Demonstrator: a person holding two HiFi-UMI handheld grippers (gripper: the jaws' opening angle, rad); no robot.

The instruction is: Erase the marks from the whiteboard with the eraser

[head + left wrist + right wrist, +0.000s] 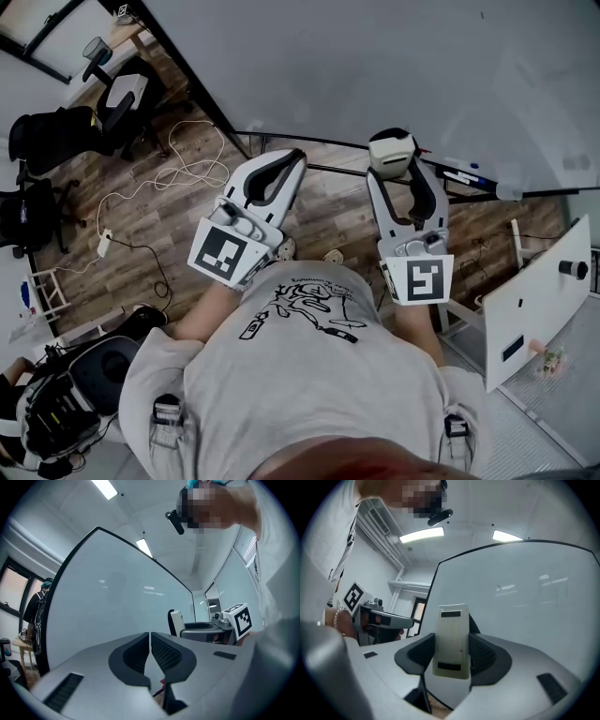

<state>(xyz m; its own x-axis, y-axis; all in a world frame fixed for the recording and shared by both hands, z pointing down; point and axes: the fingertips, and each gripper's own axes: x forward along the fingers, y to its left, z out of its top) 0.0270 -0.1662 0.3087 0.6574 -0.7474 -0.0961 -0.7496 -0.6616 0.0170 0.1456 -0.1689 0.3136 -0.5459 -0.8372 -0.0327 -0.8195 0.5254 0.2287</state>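
Head view shows the right gripper (pixel 405 174) clamped on the eraser (pixel 392 148), upright near the whiteboard's (pixel 375 66) lower edge; left gripper (pixel 272 174) beside it, jaws together on nothing, both at chest height.

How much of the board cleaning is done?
Done: the right gripper already has the eraser clamped between its jaws. In hand: it holds the eraser up near the whiteboard, not touching it. The left gripper is shut and empty. Left: the wiping, though the board shown looks almost bare, so little may remain.
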